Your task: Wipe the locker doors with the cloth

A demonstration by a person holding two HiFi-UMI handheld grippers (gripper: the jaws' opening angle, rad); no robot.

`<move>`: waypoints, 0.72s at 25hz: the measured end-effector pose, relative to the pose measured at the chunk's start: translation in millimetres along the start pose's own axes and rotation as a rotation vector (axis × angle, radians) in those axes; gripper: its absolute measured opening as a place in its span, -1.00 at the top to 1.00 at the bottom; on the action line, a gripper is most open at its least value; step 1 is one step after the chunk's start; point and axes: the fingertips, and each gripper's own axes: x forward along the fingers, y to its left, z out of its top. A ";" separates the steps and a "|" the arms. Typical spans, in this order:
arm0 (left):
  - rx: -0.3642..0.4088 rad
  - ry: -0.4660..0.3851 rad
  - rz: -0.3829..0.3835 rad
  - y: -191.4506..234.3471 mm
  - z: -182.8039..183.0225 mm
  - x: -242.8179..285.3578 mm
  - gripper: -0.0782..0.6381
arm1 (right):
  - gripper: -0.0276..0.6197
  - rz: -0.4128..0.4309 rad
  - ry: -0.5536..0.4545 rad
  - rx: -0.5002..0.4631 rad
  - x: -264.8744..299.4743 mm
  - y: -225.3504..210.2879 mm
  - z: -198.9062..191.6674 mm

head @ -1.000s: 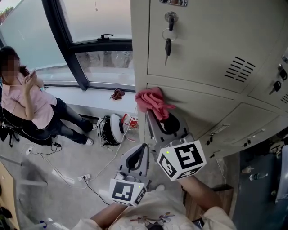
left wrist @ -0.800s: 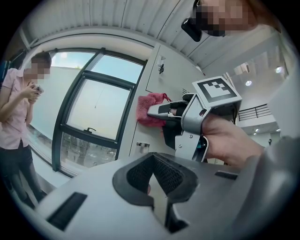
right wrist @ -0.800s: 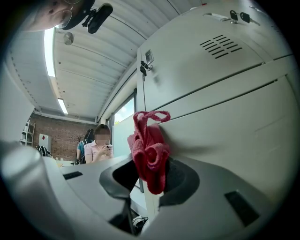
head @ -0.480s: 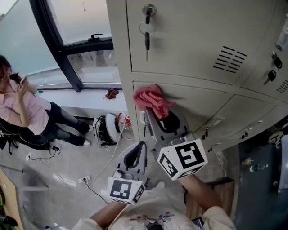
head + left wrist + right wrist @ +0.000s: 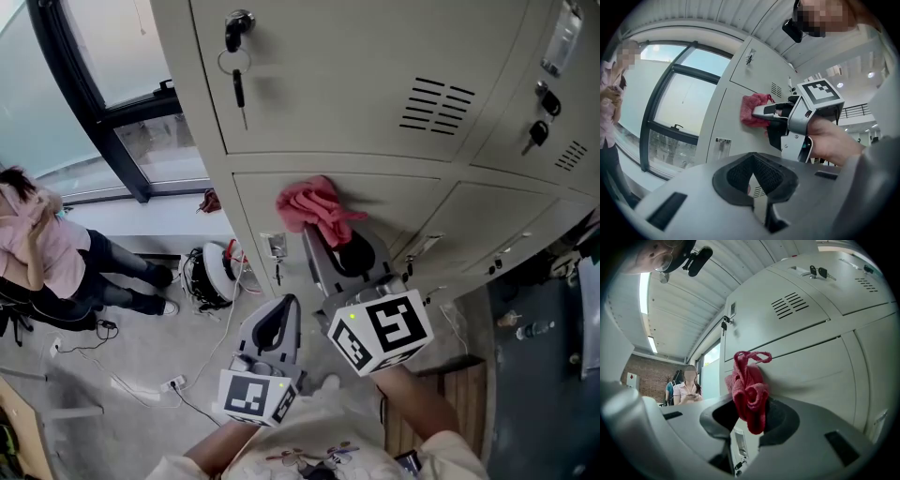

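A pink cloth (image 5: 314, 208) is bunched against the lower beige locker door (image 5: 403, 202), a little right of that door's left edge. My right gripper (image 5: 325, 232) is shut on the cloth and holds it to the door; in the right gripper view the cloth (image 5: 749, 387) hangs out between the jaws of the right gripper (image 5: 751, 417). My left gripper (image 5: 287, 305) hangs lower left, apart from the lockers, shut with nothing in it. From the left gripper view, past the left gripper (image 5: 752, 182), the cloth (image 5: 752, 109) and the right gripper show against the door.
The upper locker door has a key (image 5: 237, 58) hanging in its lock and a vent (image 5: 429, 105). More locks with keys (image 5: 537, 131) are on the right. A seated person (image 5: 42, 258), a window frame (image 5: 70, 80), a cable reel (image 5: 208, 274) and floor cables (image 5: 169, 384) are at left.
The cloth and right gripper have slid right along the lower door, away from the locker's left edge. The left gripper has kept its place beside it.
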 end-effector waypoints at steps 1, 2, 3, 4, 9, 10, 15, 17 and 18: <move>0.001 0.001 -0.006 -2.0 -0.1 1.4 0.77 | 0.58 -0.008 -0.002 -0.001 -2.5 -3.7 1.0; 0.002 0.002 -0.012 -3.9 0.0 2.8 0.77 | 0.58 -0.016 -0.004 -0.002 -4.9 -7.5 2.0; 0.003 0.002 -0.018 -5.6 0.1 4.0 0.77 | 0.58 -0.024 -0.005 -0.004 -7.3 -11.3 3.0; 0.003 0.002 -0.022 -7.1 0.0 5.0 0.77 | 0.58 -0.033 -0.006 -0.005 -9.8 -15.3 3.8; 0.002 0.012 -0.038 -13.1 -3.5 9.1 0.77 | 0.58 -0.082 -0.009 -0.008 -25.4 -38.1 7.4; 0.002 0.013 -0.041 -14.6 -3.9 9.9 0.77 | 0.58 -0.092 -0.009 -0.009 -28.8 -43.4 8.2; 0.005 0.018 -0.059 -23.7 -5.9 12.9 0.77 | 0.57 -0.146 -0.009 -0.015 -45.8 -68.7 11.5; 0.006 0.020 -0.068 -28.1 -6.8 13.9 0.77 | 0.57 -0.168 -0.010 -0.019 -52.5 -78.8 13.2; 0.007 0.021 -0.072 -30.3 -7.2 14.3 0.77 | 0.57 -0.179 -0.010 -0.021 -55.6 -83.7 14.0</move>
